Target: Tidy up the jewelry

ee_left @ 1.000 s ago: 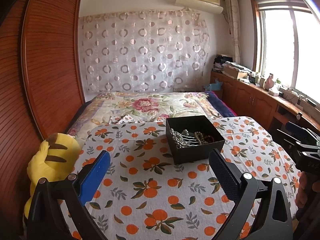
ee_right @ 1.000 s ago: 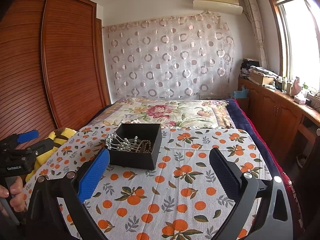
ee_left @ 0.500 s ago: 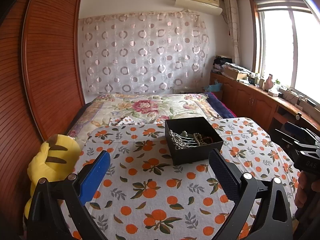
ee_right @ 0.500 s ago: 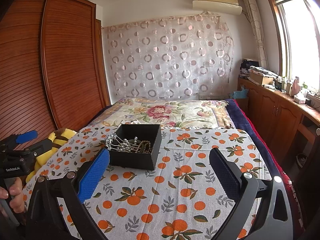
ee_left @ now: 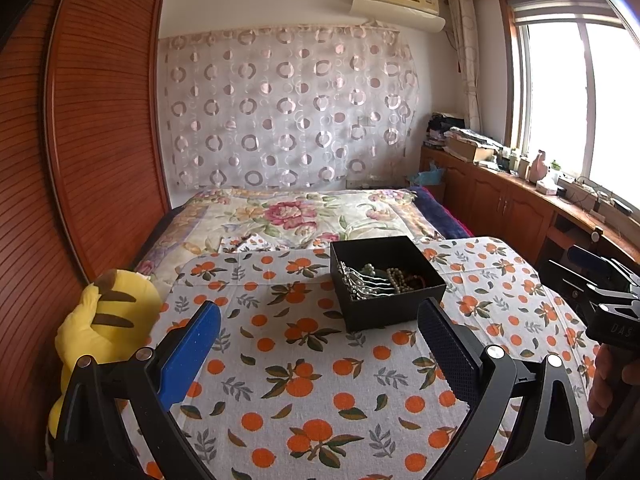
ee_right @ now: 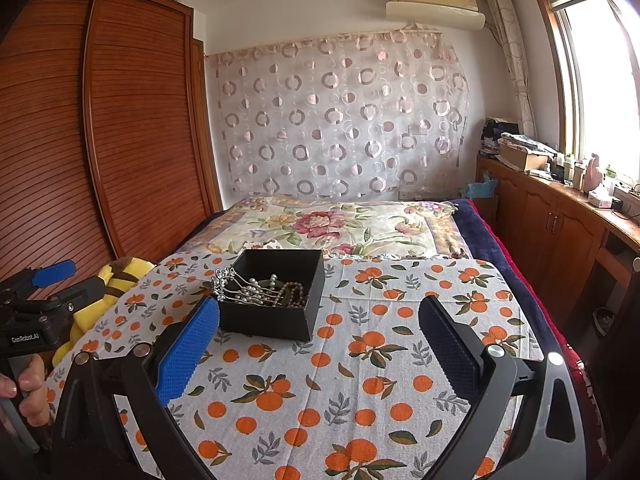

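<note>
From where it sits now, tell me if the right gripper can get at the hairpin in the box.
Probably yes. The right gripper is open, the black box has no lid, and the silver hairpin lies on top, overhanging the rim.

Matt black box ahead of the tongs holds shiny metal hairpins; printed cloth beneath looks woven, wardrobe of ribbed glossy wood
</note>
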A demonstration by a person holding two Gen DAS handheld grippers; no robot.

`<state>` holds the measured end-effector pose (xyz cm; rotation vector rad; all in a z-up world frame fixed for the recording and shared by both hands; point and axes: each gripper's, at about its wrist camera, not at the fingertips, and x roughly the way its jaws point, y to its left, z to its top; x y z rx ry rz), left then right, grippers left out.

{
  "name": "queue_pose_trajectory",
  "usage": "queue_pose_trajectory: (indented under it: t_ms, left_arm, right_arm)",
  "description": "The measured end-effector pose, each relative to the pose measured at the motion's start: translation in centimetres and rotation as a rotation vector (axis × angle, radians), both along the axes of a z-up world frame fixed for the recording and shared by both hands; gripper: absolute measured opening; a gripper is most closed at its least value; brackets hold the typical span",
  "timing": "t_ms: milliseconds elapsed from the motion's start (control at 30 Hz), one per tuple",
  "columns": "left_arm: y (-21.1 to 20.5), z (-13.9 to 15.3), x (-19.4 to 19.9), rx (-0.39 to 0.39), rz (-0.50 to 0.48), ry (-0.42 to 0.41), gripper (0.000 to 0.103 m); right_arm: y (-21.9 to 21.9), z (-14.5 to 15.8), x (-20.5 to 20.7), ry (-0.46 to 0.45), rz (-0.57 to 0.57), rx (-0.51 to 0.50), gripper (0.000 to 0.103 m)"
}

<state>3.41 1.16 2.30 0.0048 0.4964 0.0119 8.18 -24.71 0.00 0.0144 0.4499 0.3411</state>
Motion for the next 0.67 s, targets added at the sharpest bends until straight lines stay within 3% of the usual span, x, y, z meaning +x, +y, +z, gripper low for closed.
queue_pose_trajectory:
  t_ms: [667]
  left_arm:
    - [-0.12, 0.18, 0.08, 0.0, 0.001, 0.001, 0.095]
  right_arm:
    - [0.01, 0.07, -0.01, -0.001, 0.0, 0.0, 0.101]
